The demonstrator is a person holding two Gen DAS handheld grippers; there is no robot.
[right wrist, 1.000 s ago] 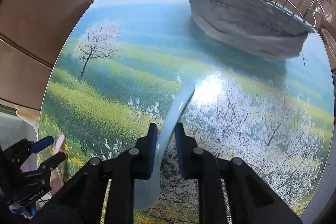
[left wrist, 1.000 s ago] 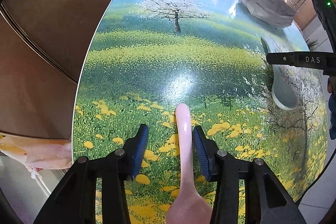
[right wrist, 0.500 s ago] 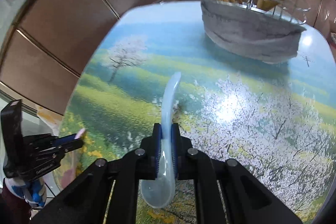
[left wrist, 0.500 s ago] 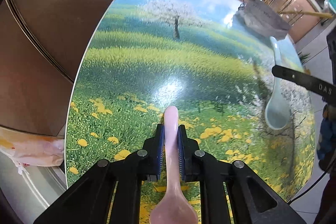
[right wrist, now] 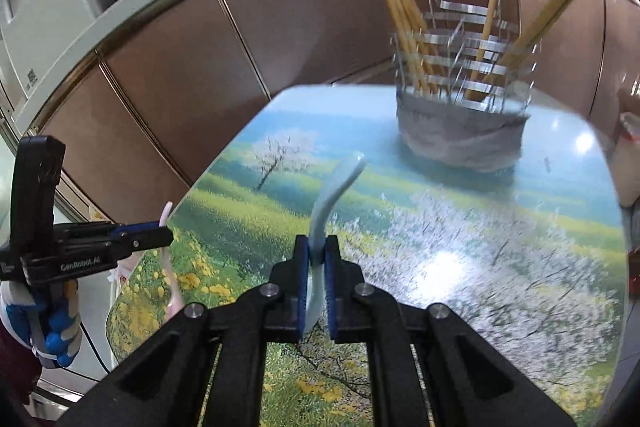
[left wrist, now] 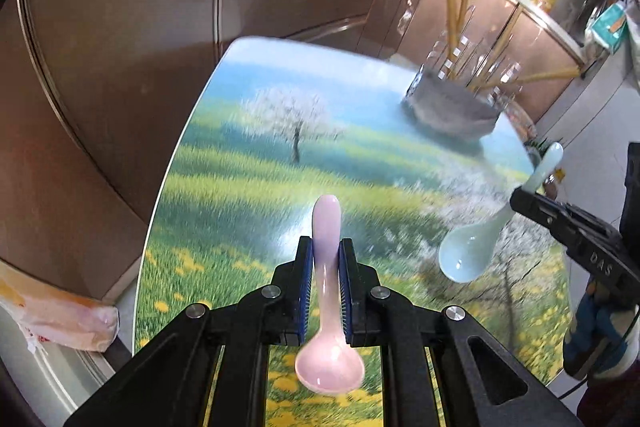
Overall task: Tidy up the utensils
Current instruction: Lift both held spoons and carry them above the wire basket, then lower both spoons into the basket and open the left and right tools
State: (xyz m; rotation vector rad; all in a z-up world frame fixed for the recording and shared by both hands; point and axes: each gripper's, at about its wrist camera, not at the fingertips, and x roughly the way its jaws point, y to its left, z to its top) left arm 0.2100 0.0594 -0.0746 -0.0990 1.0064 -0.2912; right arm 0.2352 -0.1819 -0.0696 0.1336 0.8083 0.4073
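Observation:
My left gripper (left wrist: 325, 251) is shut on the handle of a pink ceramic spoon (left wrist: 327, 307), lifted off the table with its bowl toward the camera. My right gripper (right wrist: 316, 251) is shut on the handle of a pale blue ceramic spoon (right wrist: 336, 195), also held in the air. In the left wrist view the blue spoon (left wrist: 480, 243) hangs at the right in the right gripper (left wrist: 524, 199). The right wrist view shows the left gripper (right wrist: 164, 233) at the left edge with the pink spoon (right wrist: 166, 215). A wire utensil holder (right wrist: 460, 83) with wooden chopsticks stands at the table's far end.
The table (left wrist: 248, 195) has a printed meadow and blossoming trees. A grey cloth (right wrist: 460, 135) wraps the holder's base. Brown cabinet panels (left wrist: 120, 67) run behind and to the left. An orange plastic bag (left wrist: 52, 315) lies beyond the table's left edge. A gloved hand (right wrist: 52, 315) grips the left tool.
The left gripper closed on the pink spoon and the right gripper tightened on the blue one. Both spoons have been lifted off the table, and both views tilted up toward the holder.

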